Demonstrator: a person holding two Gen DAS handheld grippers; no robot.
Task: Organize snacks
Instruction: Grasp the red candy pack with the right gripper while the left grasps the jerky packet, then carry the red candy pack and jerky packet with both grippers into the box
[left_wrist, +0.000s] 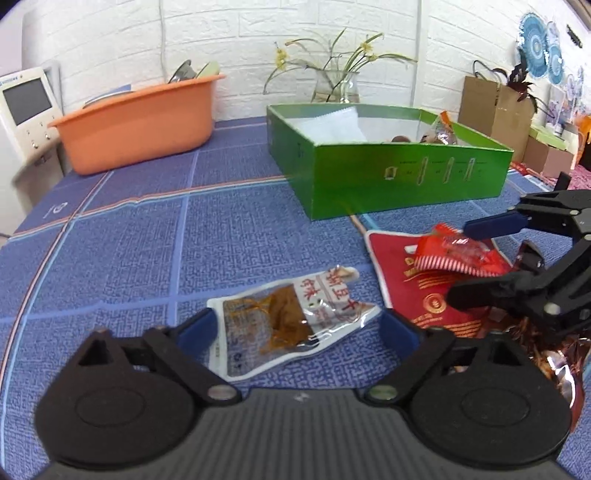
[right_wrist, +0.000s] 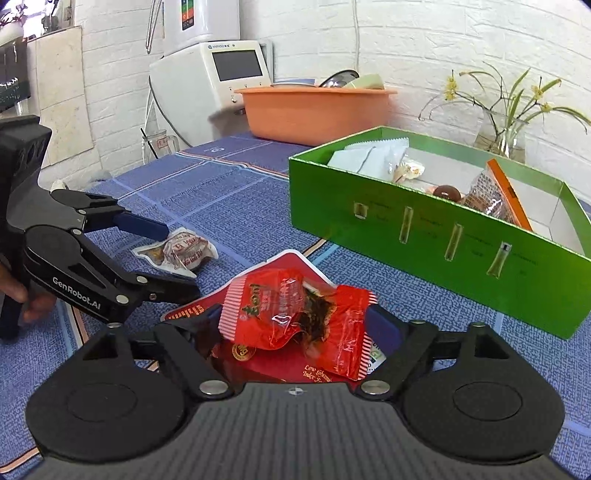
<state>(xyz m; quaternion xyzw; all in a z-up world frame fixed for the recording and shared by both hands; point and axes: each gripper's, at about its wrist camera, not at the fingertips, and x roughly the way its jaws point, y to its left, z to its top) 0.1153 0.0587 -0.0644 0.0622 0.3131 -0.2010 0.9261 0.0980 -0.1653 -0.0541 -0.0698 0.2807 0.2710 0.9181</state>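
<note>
A clear and white snack packet with brown food (left_wrist: 291, 325) lies on the blue tablecloth between the open fingers of my left gripper (left_wrist: 299, 328); it also shows in the right wrist view (right_wrist: 177, 251). A small red snack packet (right_wrist: 295, 317) lies on a larger dark red pouch (right_wrist: 291, 365) between the open fingers of my right gripper (right_wrist: 299, 325). The left wrist view shows the red packet (left_wrist: 458, 254), the pouch (left_wrist: 424, 291) and the right gripper (left_wrist: 458, 258) around them. The green box (right_wrist: 424, 236) holds several snacks.
An orange basin (left_wrist: 136, 122) with dishes stands at the back left. A glass vase with flowers (left_wrist: 336, 85) stands behind the green box (left_wrist: 388, 177). A white appliance (right_wrist: 218, 81) is at the table's far end. A shiny foil wrapper (left_wrist: 554, 354) lies at right.
</note>
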